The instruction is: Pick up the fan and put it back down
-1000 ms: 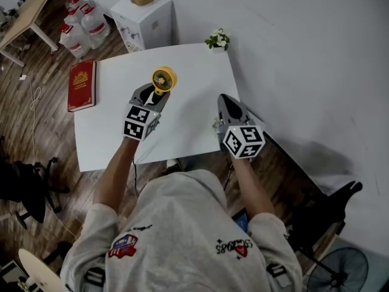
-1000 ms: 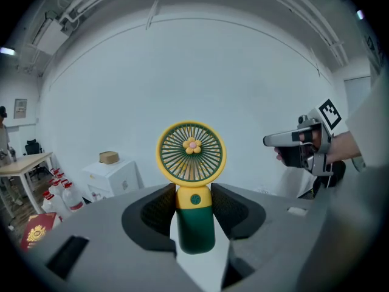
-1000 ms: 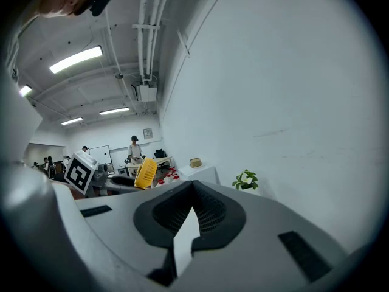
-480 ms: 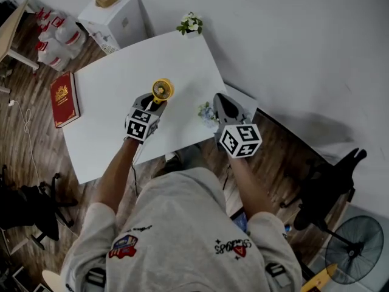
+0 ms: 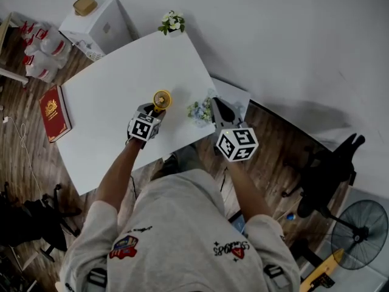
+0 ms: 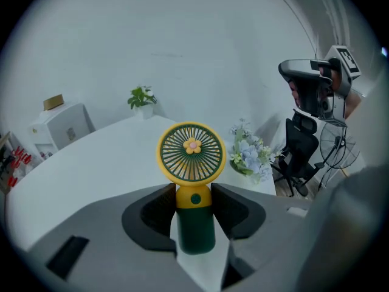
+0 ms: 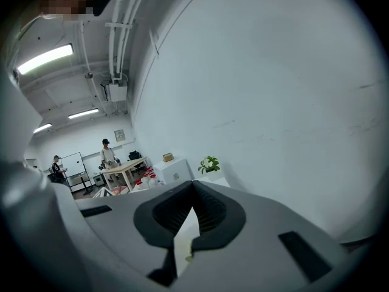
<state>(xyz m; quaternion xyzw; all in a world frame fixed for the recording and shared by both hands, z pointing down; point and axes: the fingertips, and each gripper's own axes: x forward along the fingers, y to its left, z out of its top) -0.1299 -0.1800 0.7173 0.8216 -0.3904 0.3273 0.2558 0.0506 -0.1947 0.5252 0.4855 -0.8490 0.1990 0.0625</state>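
A small fan with a yellow round head (image 6: 191,152) and a dark green handle (image 6: 194,227) stands upright between the jaws of my left gripper (image 6: 193,193), which is shut on the handle from both sides. In the head view the fan (image 5: 161,100) and left gripper (image 5: 155,108) are low over the white table (image 5: 109,96), near its front edge. I cannot tell whether the fan's base touches the table. My right gripper (image 5: 216,102) hovers off the table's right edge, its jaws shut (image 7: 192,184) with nothing between them.
A bunch of blue flowers (image 5: 199,110) stands at the table's right edge between the two grippers. A potted plant (image 5: 172,22) sits at the far corner. On the floor are a red book (image 5: 51,111), a white box (image 5: 91,20), bottles (image 5: 39,47), a black chair (image 5: 328,169) and a floor fan (image 5: 358,230).
My left gripper has come down toward the table with the fan still held. The right gripper has drifted left, close to the blue flowers.
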